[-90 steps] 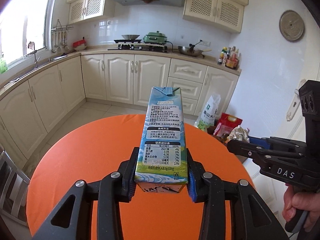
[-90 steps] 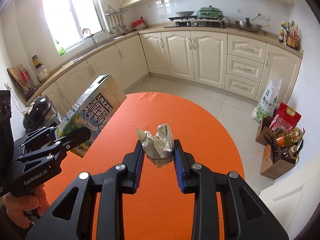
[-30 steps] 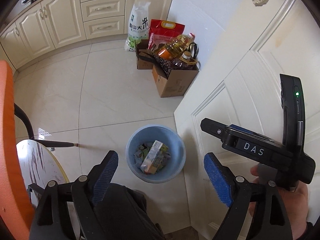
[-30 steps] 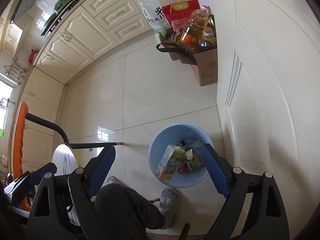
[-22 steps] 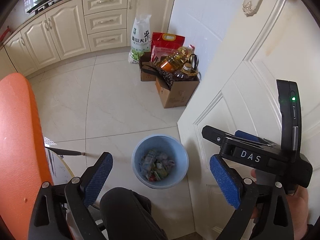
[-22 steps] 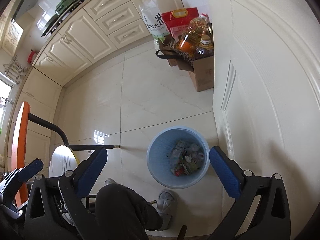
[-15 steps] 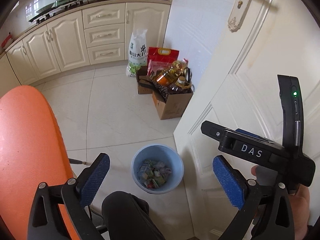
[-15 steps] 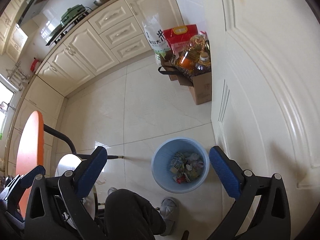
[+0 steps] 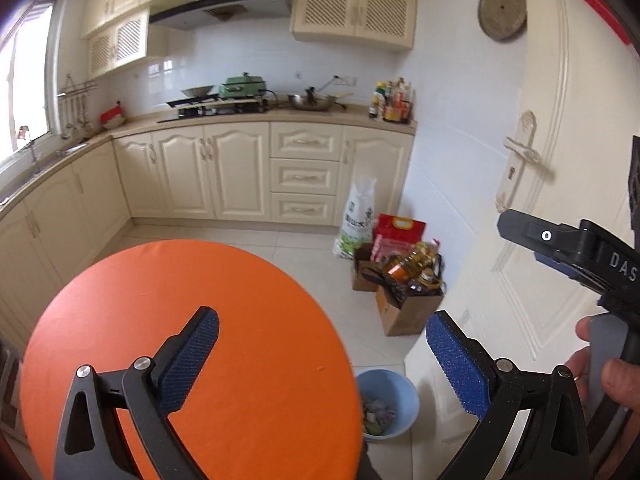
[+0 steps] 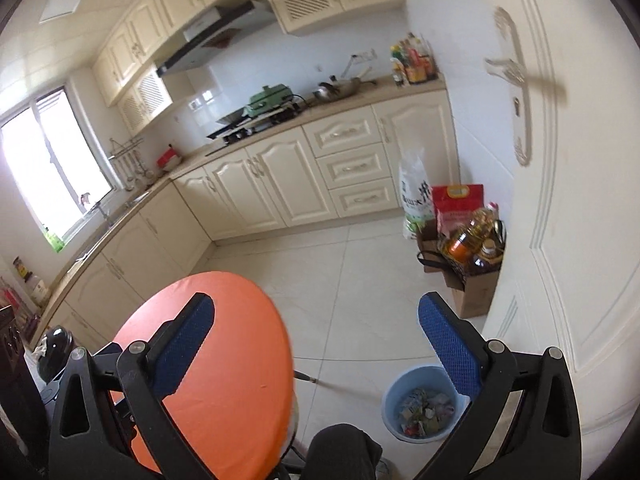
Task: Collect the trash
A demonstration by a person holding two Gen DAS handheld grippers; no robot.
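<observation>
We are holding both grippers up over the orange counter (image 9: 168,312), the left gripper (image 9: 320,354) and the right gripper (image 10: 316,334) each with jaws spread wide and nothing between them; both sets of jaws have just been opening to their widest. The trash (image 10: 424,414) is lying in the blue bin (image 10: 394,398) on the floor beside the door (image 10: 580,200), just past the counter's edge. The counter top is looking bare in both views (no scraps that we can make out), so we are judging the step as a sweep back to look for anything left; to do it well we should be keeping the jaws wide, scanning the whole top and the floor round the bin before closing on anything. Against three seconds ago, the left jaws are no longer pinching the milk carton nor the right the crumpled wrapper; both pieces have since gone into the bin, and the views have swung up from the bin to the kitchen.
</observation>
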